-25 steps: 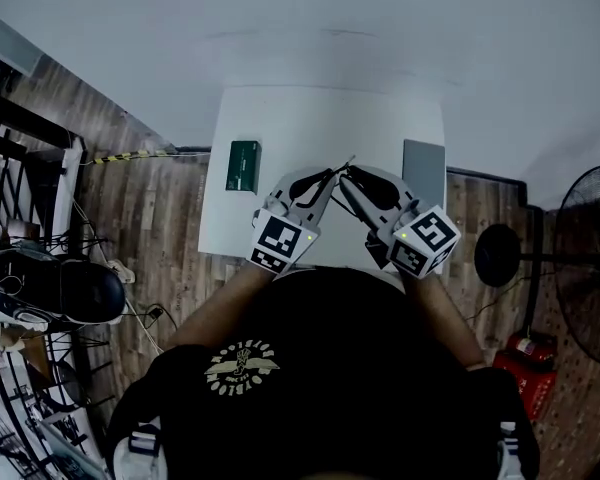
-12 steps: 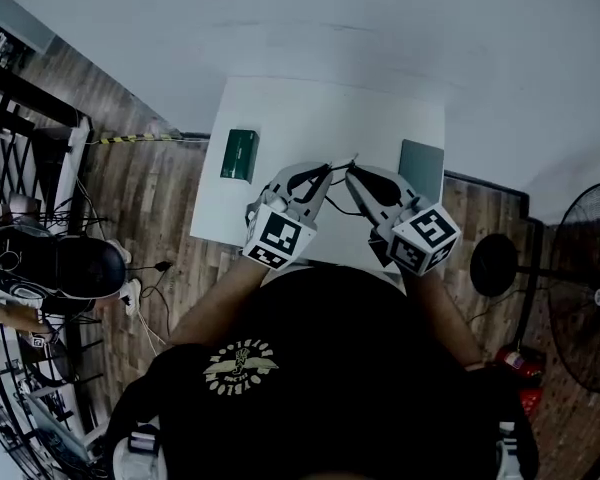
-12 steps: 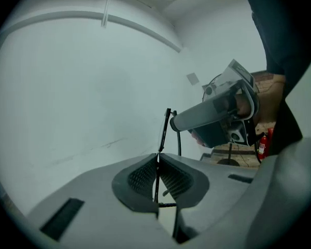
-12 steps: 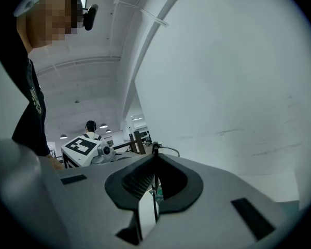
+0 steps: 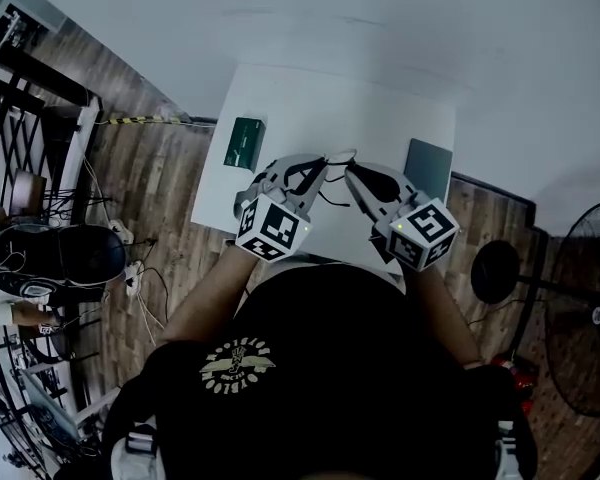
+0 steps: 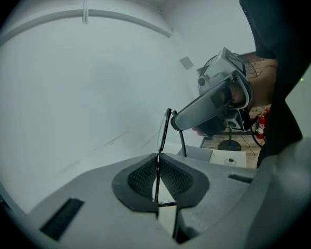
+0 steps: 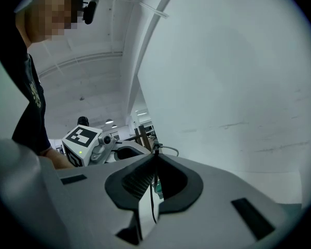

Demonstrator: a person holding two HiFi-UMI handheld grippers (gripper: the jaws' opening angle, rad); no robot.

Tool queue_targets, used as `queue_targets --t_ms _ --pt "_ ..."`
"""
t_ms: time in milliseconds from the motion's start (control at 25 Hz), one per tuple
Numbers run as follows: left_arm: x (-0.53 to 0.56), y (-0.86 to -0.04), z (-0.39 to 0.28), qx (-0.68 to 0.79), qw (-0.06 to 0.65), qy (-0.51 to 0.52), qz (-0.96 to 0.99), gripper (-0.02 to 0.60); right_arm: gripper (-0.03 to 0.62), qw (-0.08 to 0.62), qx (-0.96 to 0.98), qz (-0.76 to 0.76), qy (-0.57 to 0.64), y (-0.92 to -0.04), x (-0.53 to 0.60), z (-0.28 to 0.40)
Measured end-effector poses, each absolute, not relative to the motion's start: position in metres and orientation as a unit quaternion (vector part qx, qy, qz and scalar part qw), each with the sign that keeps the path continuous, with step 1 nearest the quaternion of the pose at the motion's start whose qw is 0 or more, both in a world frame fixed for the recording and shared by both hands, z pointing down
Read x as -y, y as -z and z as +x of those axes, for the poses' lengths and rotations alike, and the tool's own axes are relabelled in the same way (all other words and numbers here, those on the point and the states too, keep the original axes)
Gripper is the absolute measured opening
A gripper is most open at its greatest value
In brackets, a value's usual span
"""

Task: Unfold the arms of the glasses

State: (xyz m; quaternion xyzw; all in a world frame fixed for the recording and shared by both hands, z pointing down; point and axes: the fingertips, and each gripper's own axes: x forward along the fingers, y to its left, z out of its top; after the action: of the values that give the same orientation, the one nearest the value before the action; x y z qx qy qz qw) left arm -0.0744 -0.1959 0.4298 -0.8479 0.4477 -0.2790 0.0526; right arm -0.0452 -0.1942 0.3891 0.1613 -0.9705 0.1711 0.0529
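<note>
Both tools are clamped on the glasses (image 6: 163, 131), so you are at the gripping stage, with the unfolding itself yet to show. Your left tool (image 6: 156, 161) has its pads pressed together on the thin front frame, which rises out of them edge-on. Your right tool (image 7: 154, 164) has just been closing its jaws, and a thin dark wire that I take for one arm now sits pinched between them. No view shows an arm swung clear of the frame, and the hinge is too small to read. I would judge the first arm as grasped but not yet opened, with the second arm left after that. You hold the glasses in the air between the two tool tips, above the middle of the worktop (image 5: 280, 98) and toward its near edge, not resting on it. From the head view the pair reads as a short thin line bridging the tips, so its long axis seems to run across you, roughly along the near edge. In the left gripper view the frame stands close to upright, leaning slightly to the right at the top. Which way the lenses face I cannot tell. A green box (image 5: 245, 143) lies at the worktop's left edge, and a grey slab (image 5: 427, 168) at its right edge, both well apart from the glasses.
</note>
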Motion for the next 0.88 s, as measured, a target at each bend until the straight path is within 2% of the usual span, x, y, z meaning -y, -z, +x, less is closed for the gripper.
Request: queue_targets --t_ms 440,880 --pt "0.198 -0.434 -0.11 -0.415 0.103 0.357 -0.83 0.02 0.018 0.099 0.969 0.144 -0.175 -0.403 0.192 -0.071" --pt "0.199 -0.436 -0.133 -0.369 0.12 0.363 -0.847 0.021 0.018 0.155 0.961 0.152 -0.169 -0.412 0.193 -0.089"
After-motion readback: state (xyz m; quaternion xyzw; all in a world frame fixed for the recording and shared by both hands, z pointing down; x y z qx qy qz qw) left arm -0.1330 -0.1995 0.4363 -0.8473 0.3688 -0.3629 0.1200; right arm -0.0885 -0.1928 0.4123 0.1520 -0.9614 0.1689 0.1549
